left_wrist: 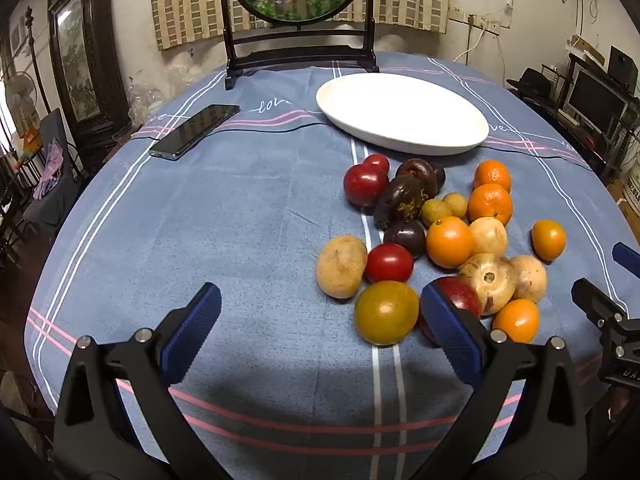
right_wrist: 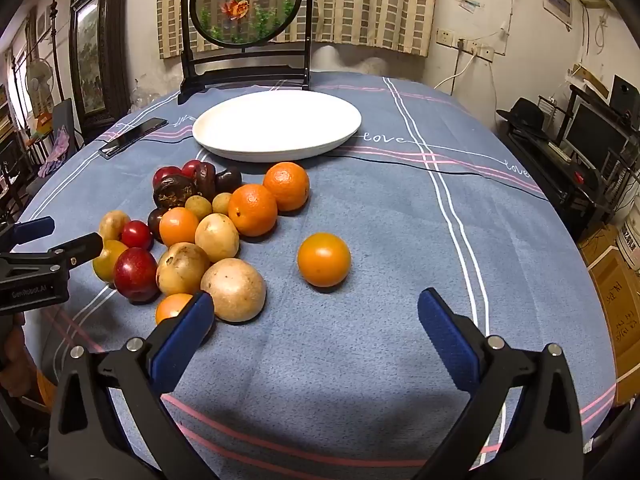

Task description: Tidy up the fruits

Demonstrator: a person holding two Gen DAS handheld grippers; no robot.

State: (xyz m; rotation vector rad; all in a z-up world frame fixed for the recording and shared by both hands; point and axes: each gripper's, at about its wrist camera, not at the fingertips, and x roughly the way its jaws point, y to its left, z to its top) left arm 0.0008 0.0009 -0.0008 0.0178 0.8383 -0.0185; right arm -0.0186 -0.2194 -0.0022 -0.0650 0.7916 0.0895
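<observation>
We find bare blue tablecloth (left_wrist: 224, 220) across the frame's left; the packed fruit cluster (left_wrist: 436, 236) and white oval plate (left_wrist: 400, 112) block the right.

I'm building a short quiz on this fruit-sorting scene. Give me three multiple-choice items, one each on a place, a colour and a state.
1. Where does the phone lie?
A. left of the white plate
B. on the plate
C. among the fruits

2. What colour is the lone fruit apart from the fruit pile?
A. purple
B. orange
C. green

3. How does the right gripper stand?
A. shut on a fruit
B. open, holding nothing
C. shut, empty

Key: 1 A, the phone rests on the tablecloth beside the plate; 2 B, it is orange; 3 B, its blue pads stand wide apart over bare cloth.
</observation>
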